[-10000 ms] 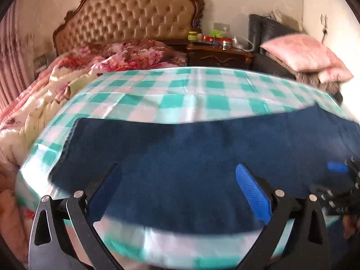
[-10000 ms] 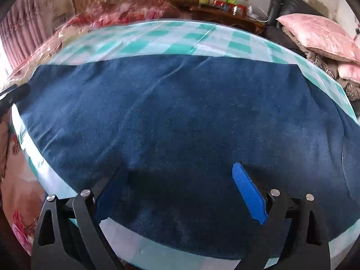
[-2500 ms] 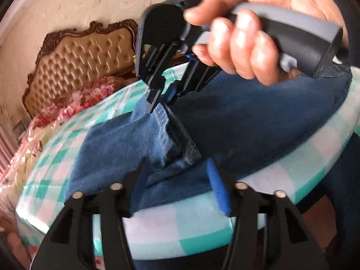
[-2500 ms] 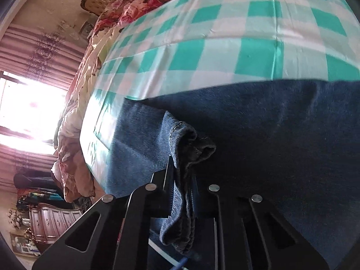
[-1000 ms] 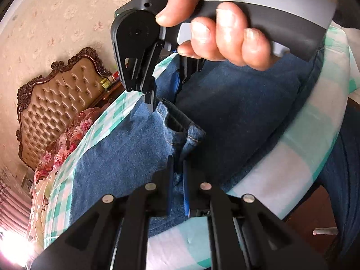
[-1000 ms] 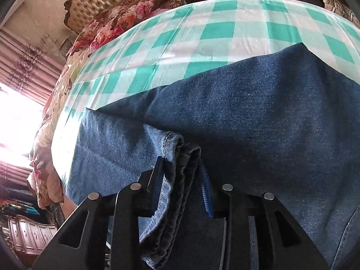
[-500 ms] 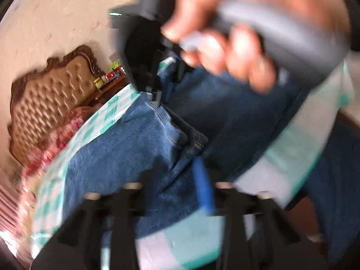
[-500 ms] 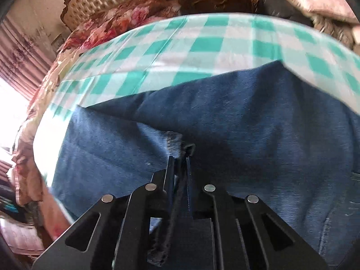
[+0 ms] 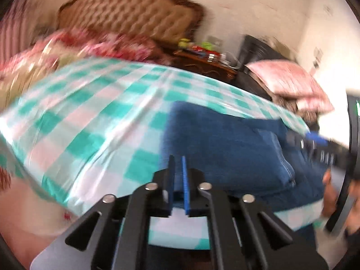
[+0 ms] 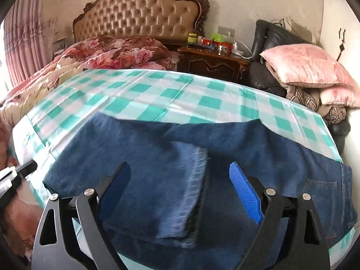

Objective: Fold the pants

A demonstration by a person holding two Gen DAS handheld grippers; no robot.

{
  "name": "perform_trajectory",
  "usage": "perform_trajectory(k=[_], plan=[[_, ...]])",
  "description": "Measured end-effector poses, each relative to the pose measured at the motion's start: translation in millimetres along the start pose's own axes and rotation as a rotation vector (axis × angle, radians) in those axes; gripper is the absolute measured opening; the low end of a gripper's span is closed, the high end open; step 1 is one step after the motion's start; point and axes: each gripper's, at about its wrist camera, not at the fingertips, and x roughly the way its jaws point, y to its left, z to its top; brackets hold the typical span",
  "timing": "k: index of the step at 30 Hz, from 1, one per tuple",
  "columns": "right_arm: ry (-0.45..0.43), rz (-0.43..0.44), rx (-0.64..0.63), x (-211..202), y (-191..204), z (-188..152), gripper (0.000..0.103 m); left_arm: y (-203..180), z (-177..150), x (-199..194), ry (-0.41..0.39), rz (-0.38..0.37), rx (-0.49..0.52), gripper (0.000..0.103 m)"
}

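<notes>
We see one bed (image 10: 117, 51) with a tufted headboard (image 10: 139, 11) behind one table in a green-checked cloth (image 10: 157, 94). To its right stand a dark chair (image 10: 270, 45) stacked with two pink pillows (image 10: 308, 65) and one cluttered nightstand (image 10: 213, 60). The single pair of pants (image 10: 146, 157) lies folded across the table's near edge — leg hem doubled over the top. Our right gripper (image 10: 180, 180) hovers above that hem, jaws wide, nothing between them. Our left gripper (image 9: 177, 175) points at the fold's left edge, jaws nearly together — blur hides whether it pinches cloth.
</notes>
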Motion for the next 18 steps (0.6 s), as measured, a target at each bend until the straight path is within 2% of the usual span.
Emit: perform_trajectory(k=[2,4,6,9,12,13,16,18], plan=[[0.010,-0.009,-0.019,6,7,-6,0.086,13,-2,-4,0.002,0.000,-0.027,0.002],[0.035,-0.003,-0.017,15,11,-11,0.085,8,-7,-7,0.003,-0.010,0.017,0.002],[0.072,-0.013,-0.038,24,15,-18,0.081,-8,-11,-4,0.019,-0.068,0.090,0.002],[0.140,-0.043,-0.050,41,14,-27,0.079,-28,-19,10,0.043,-0.077,0.164,0.002],[0.173,-0.026,-0.017,48,9,-38,0.080,-21,-25,38,0.141,-0.023,0.150,0.001],[0.179,-0.013,0.004,48,6,-40,0.080,-17,-27,40,0.152,-0.025,0.147,0.001],[0.190,0.001,0.014,51,4,-40,0.082,-10,-25,34,0.158,-0.044,0.125,0.001],[0.200,0.005,0.028,52,2,-40,0.084,-13,-11,29,0.125,-0.050,0.141,0.001]])
